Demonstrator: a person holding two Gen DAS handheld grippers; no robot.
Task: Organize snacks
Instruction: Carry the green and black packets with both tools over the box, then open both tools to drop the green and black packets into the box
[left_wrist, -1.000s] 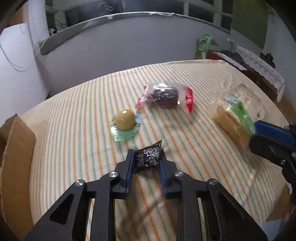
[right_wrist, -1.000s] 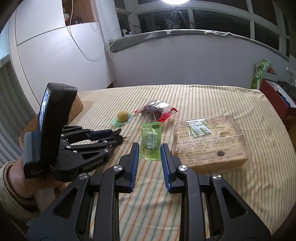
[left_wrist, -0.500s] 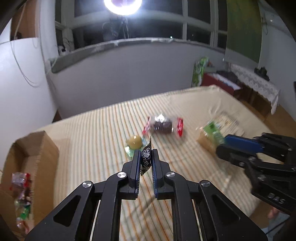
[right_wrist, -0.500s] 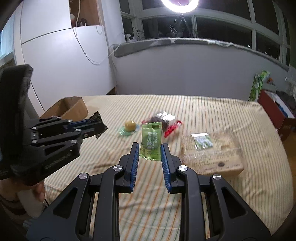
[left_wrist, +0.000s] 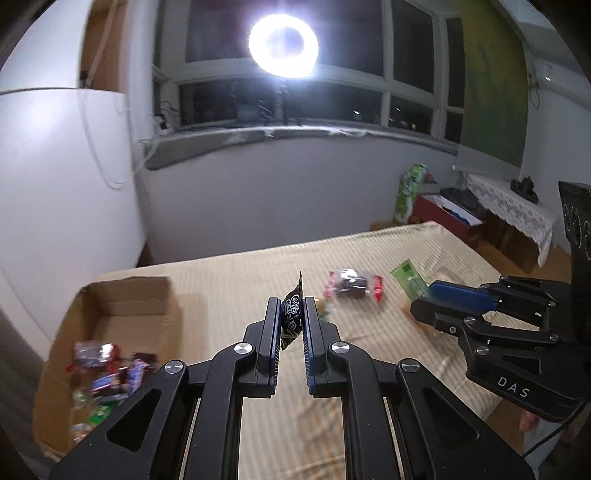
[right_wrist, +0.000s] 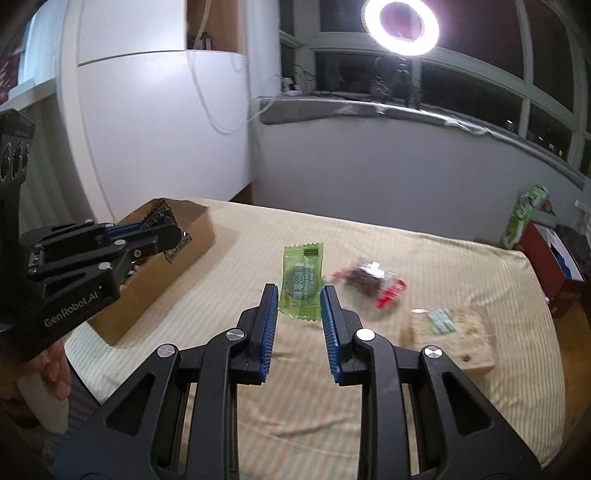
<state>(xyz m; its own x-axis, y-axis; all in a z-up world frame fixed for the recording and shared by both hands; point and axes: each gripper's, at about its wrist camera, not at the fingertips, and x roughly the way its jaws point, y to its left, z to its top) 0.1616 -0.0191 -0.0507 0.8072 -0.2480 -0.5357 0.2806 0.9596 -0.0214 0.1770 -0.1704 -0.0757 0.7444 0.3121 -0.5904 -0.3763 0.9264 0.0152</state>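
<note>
Your left gripper (left_wrist: 291, 314) has its fingers clamped narrow on a small black foil snack packet (left_wrist: 291, 310), which stands on edge between the pads, its top corner poking up past the fingertips. Your right gripper (right_wrist: 299, 295) pinches a flat green sweet wrapper (right_wrist: 301, 280) by its lower sides; most of the wrapper sticks out beyond the fingertips, clear of the surface. Below both lies the cream striped bed cover (right_wrist: 424, 398). To the left on it sits an open brown cardboard box (left_wrist: 107, 306) with blurred wrapped snacks inside. Farther out rests a clear packet with red ends around a dark cake (right_wrist: 369, 280), and to the right a large clear-wrapped tan loaf (right_wrist: 454, 339).
</note>
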